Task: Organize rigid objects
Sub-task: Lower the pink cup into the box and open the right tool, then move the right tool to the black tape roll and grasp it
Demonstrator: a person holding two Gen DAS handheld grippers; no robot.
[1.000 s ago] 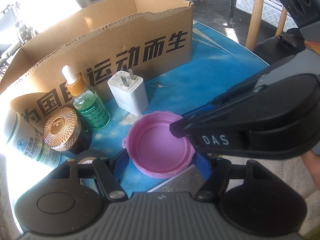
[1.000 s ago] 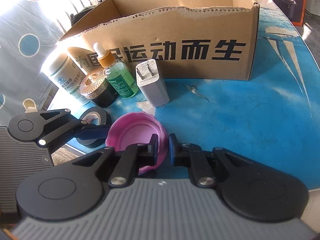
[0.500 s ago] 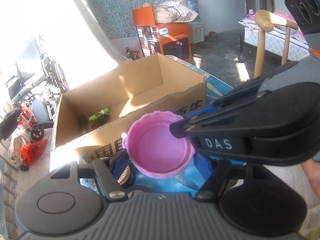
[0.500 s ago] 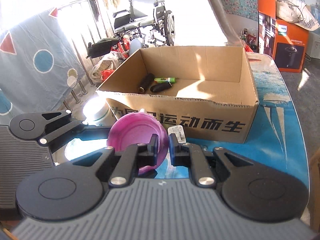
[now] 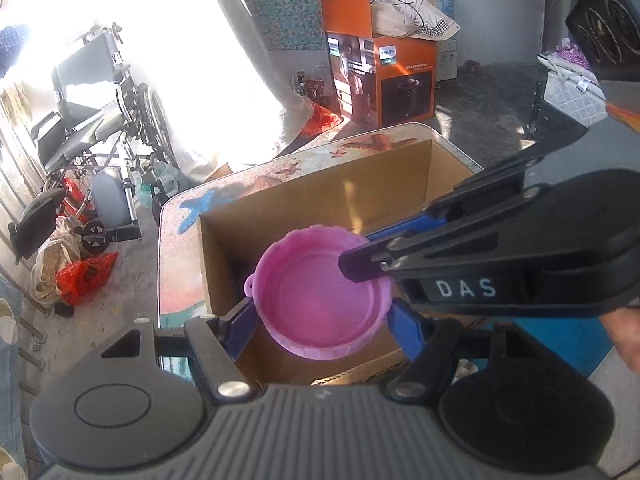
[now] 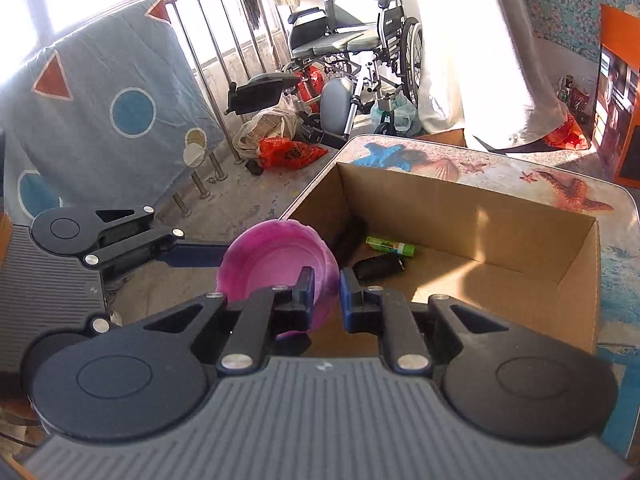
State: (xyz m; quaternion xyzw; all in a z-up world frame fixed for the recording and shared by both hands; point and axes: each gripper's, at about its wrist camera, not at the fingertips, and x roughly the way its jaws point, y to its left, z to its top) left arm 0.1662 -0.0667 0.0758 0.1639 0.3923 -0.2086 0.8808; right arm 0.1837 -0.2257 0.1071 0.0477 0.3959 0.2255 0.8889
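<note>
A pink round lid [image 5: 316, 300] hangs, hollow side up, over the near left corner of the open cardboard box [image 5: 320, 196]. My left gripper [image 5: 320, 315] is shut across the lid's full width. My right gripper [image 6: 325, 292] pinches the lid's rim [image 6: 272, 256] from the side. Its jaws are opening slightly, with the rim still between the pads. In the left wrist view, the right gripper [image 5: 360, 266] reaches in from the right. Inside the box [image 6: 480, 216] lie a green tube [image 6: 390, 246] and a black object [image 6: 378, 268].
The box sits on a sea-patterned table [image 6: 568, 188] whose far edge is close behind it. Beyond, on the floor, stand a wheelchair [image 5: 92, 120], an orange carton [image 5: 380, 76], red bags [image 6: 288, 152] and a railing draped with a blue cloth [image 6: 100, 120].
Both grippers rose together with the pink lid, from the table in front of the box to above its open top. The bottles, jar and charger dropped out of view.
</note>
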